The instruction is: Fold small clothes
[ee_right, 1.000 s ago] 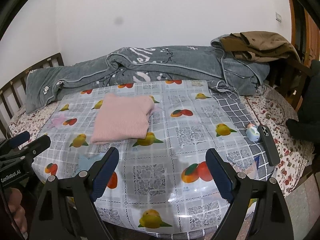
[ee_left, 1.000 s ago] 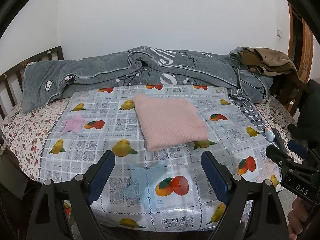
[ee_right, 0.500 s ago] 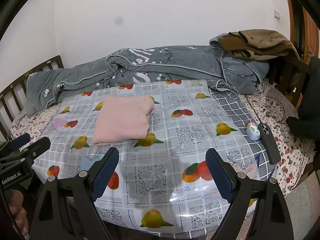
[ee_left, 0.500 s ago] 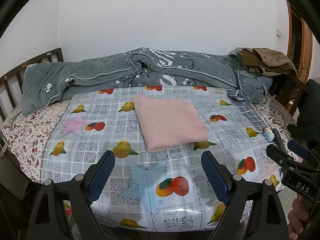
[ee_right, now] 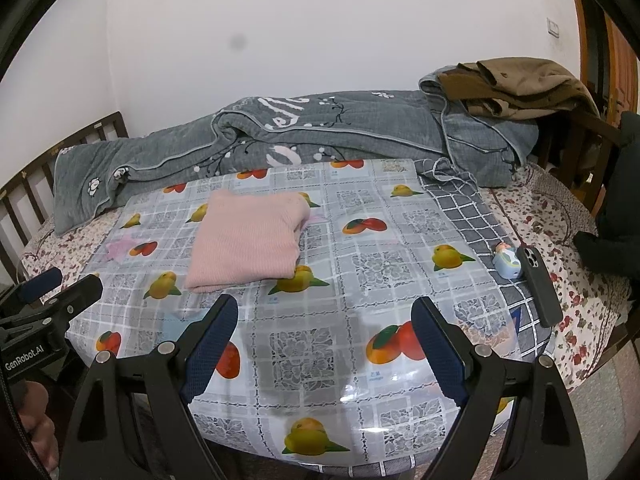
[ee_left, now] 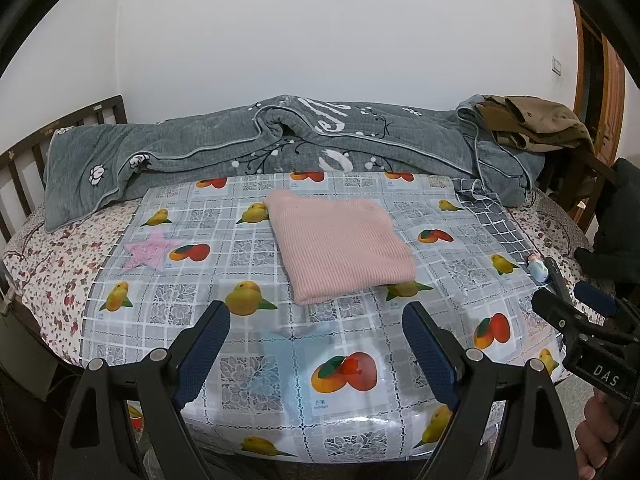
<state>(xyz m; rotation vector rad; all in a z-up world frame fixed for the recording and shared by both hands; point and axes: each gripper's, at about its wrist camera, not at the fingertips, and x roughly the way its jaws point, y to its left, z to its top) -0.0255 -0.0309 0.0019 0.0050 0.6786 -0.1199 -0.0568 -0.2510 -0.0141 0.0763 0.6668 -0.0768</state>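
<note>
A pink knitted garment (ee_left: pixel 340 244) lies folded into a flat rectangle on the fruit-print sheet (ee_left: pixel 280 352) spread on the bed; it also shows in the right wrist view (ee_right: pixel 248 240). My left gripper (ee_left: pixel 316 320) is open and empty, held back above the sheet's front edge, well short of the garment. My right gripper (ee_right: pixel 324 316) is open and empty, also back near the front edge, to the right of the garment. Each gripper shows at the edge of the other's view.
A rumpled grey quilt (ee_left: pixel 280 140) lies along the back of the bed, with brown clothes (ee_left: pixel 532 120) piled at its right end. A black phone (ee_right: pixel 538 284) and a small blue figurine (ee_right: pixel 506 260) lie at the sheet's right edge. A wooden bed rail (ee_left: pixel 24 160) stands at the left.
Both views have drifted slightly back and up from the bed. The garment has not moved and both grippers stay open.
</note>
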